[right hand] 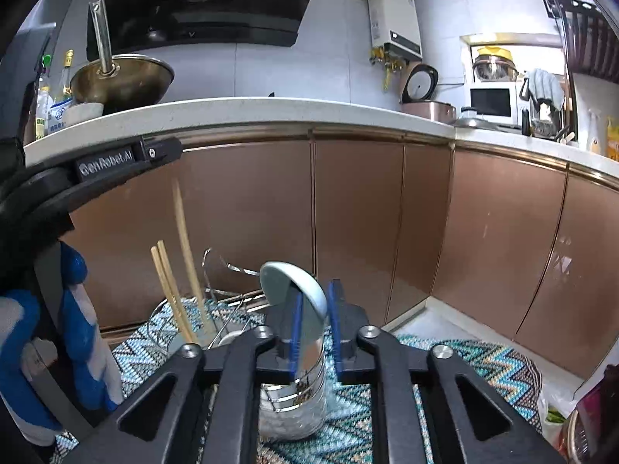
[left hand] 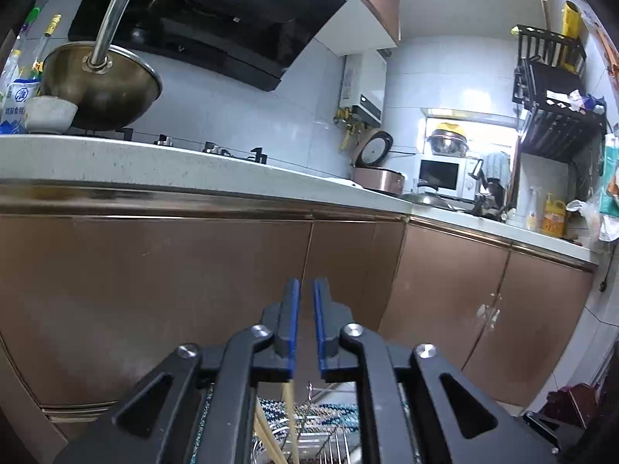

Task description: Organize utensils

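Observation:
My right gripper (right hand: 314, 290) hangs over a shiny metal cup (right hand: 298, 410) that stands on a zigzag mat (right hand: 472, 363). A pale grey spoon (right hand: 286, 282) stands between its blue pads (right hand: 296, 321), bowl up and handle down in the cup. A slim gap shows at the right pad, so the jaws are open. Left of it, several wooden chopsticks (right hand: 172, 294) lean in a wire rack (right hand: 228, 301). One blurred chopstick (right hand: 185, 232) stands taller, just under my left gripper (right hand: 170, 150). In the left wrist view the left gripper (left hand: 305, 290) is slightly open and empty, with the chopsticks (left hand: 288, 406) below it.
Copper cabinet doors (right hand: 359, 212) rise right behind the rack, under a white counter (right hand: 247, 110) with a wok (right hand: 123, 77) and a bowl (right hand: 83, 112). A blue and white gloved hand (right hand: 77, 328) holds the left gripper. A rice cooker (right hand: 427, 108) and a microwave (right hand: 491, 102) stand far right.

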Demonstrator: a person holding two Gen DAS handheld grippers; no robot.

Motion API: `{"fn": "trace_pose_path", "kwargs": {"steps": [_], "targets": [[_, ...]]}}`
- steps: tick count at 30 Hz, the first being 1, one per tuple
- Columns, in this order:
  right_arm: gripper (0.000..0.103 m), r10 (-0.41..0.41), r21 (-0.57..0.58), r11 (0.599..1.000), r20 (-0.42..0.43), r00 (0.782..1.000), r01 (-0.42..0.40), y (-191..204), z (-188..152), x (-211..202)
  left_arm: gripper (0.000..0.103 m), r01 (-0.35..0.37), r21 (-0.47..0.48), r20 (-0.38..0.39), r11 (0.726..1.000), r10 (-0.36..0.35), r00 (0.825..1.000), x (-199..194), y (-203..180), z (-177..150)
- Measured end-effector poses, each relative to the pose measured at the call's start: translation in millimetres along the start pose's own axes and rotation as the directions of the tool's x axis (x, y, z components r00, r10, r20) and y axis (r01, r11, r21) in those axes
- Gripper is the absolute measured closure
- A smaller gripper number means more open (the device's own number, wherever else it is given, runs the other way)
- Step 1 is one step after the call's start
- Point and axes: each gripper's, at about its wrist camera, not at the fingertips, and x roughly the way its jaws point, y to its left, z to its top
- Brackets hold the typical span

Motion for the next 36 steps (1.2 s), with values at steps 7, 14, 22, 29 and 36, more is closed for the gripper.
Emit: {"fn": "trace_pose_path", "kwargs": {"steps": [7, 14, 22, 29, 36], "targets": [[0.069, -0.007, 0.016, 1.000, -0.001, 1.000, 0.007, 1, 1, -25, 0.065, -0.003, 0.030, -0.001, 1.000, 0.003, 1.000, -37, 2, 16], [0.064, -0.033, 0.040, 0.999, 0.019, 0.999, 0.032, -3, 10, -71, 0.052, -0.029, 0.072, -0.002, 0.997, 0.029, 1.000, -88, 8, 33], [0.059, -0.070, 0.083, 0.995, 0.077, 0.995, 0.064, -6, 29, -145, 0.046, -0.050, 0.091, 0.018, 0.995, 0.048, 0.999, -157, 17, 58], [0.056, -0.088, 0.102, 0.992, 0.124, 0.988, 0.075, 2, 35, -209, 0.046, -0.101, 0.088, 0.024, 0.991, 0.099, 0.995, -213, 34, 71], [0.056, -0.065, 0.101, 0.994, 0.135, 0.989, 0.051, 16, 28, -254, 0.046, -0.113, 0.079, 0.014, 0.990, 0.112, 0.994, -254, 51, 71]]}}
